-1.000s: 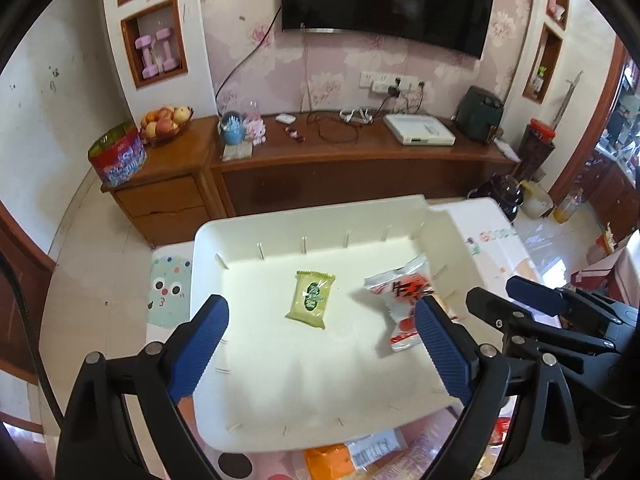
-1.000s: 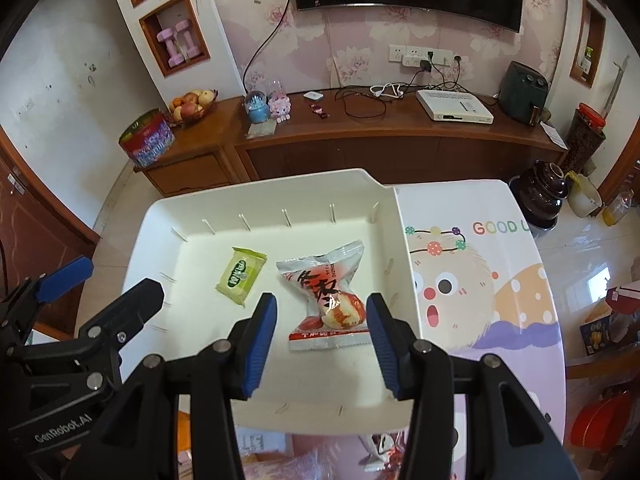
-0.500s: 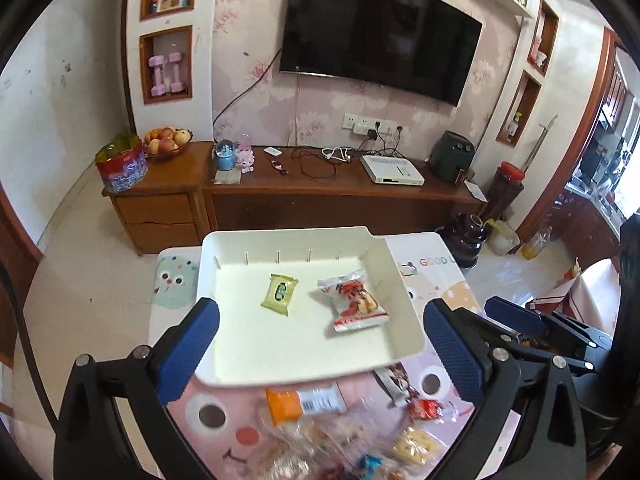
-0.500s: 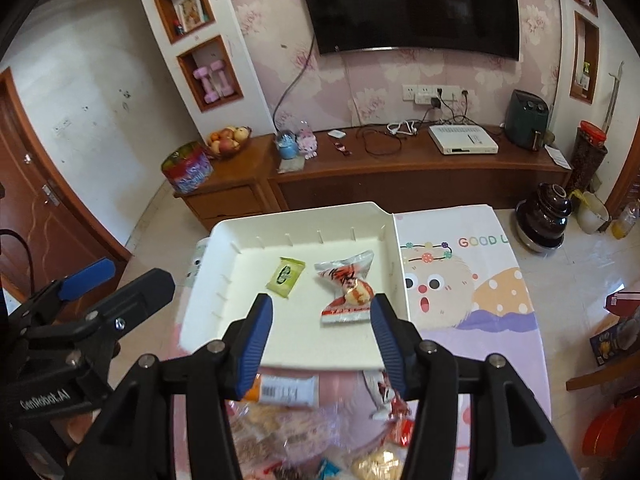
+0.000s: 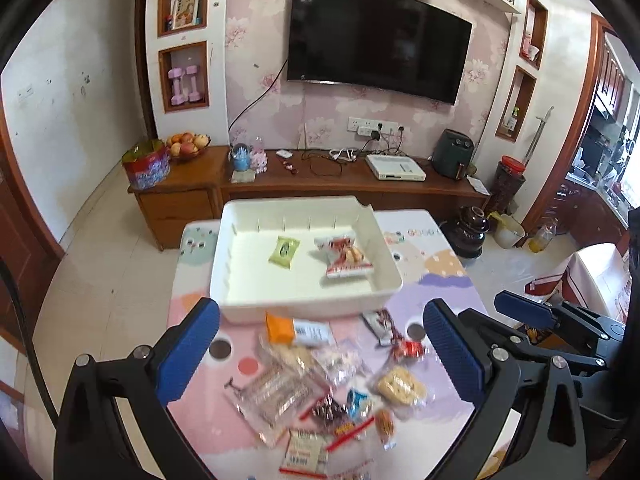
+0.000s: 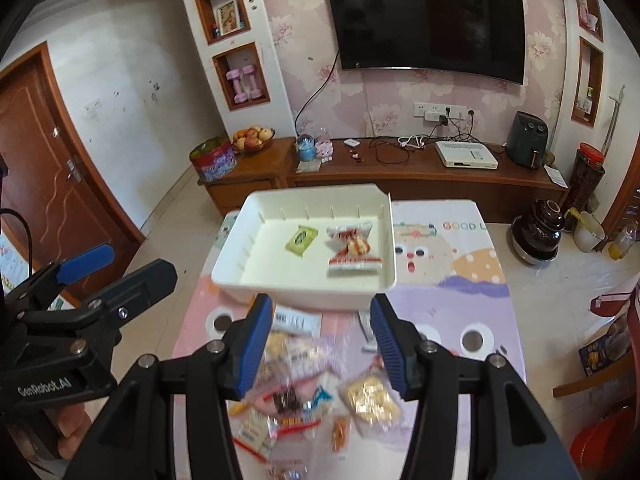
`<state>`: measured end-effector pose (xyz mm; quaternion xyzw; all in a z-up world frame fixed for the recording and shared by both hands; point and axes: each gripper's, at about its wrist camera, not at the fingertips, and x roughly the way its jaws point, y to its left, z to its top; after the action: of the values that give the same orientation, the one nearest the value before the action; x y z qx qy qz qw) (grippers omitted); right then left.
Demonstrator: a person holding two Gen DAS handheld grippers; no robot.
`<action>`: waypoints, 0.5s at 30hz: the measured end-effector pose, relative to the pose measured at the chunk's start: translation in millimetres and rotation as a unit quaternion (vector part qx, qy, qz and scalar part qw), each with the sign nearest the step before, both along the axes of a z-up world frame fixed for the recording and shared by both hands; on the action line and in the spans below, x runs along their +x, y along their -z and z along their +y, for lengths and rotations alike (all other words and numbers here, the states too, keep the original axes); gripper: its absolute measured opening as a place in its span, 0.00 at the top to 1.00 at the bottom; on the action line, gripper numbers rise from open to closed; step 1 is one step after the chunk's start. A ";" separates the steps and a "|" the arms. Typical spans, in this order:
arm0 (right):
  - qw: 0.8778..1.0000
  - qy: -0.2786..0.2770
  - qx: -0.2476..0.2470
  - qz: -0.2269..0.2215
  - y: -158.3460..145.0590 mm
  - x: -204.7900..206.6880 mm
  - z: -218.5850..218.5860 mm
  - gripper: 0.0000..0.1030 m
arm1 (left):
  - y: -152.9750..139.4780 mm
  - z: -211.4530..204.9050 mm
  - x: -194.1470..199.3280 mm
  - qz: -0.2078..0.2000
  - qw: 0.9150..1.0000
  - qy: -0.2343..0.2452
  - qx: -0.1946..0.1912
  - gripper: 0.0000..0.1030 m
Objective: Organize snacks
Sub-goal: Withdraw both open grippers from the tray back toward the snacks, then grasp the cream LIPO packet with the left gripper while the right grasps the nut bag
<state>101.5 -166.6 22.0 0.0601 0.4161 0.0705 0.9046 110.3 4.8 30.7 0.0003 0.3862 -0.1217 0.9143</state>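
A white tray stands on the far part of the table. In it lie a green packet and a red-and-white packet. A pile of several loose snack packets lies on the near part of the table, among them an orange packet and a yellow cracker packet. My left gripper is open and empty above the pile. My right gripper is open and empty above the pile.
The table has a pink cartoon cover. Behind it stands a wooden TV cabinet with a fruit bowl and a tin. A dark pot stands on the floor to the right.
Both grippers have pulled back and up from the tray. The tray now looks smaller and farther, and the pile of loose snacks has come into view below the fingers.
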 end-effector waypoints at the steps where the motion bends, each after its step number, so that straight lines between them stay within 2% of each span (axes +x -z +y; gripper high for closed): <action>1: 1.000 -0.004 0.001 0.004 3.8 -6.5 0.3 0.50 | 3.8 0.1 -6.1 0.005 1.000 0.001 -0.001 0.02; 9: 0.998 -0.031 -0.006 0.054 48.1 -46.8 5.5 0.50 | 55.4 9.6 -47.6 0.047 0.999 -0.005 0.000 0.02; 15: 0.992 -0.058 -0.018 0.108 103.9 -68.9 12.1 0.50 | 108.0 26.2 -73.4 0.089 0.996 -0.002 0.015 0.02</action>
<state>32.6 -154.5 -81.9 0.0267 0.5156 0.1086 0.8495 36.9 31.0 -77.4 0.0021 0.4678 -0.1133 0.8765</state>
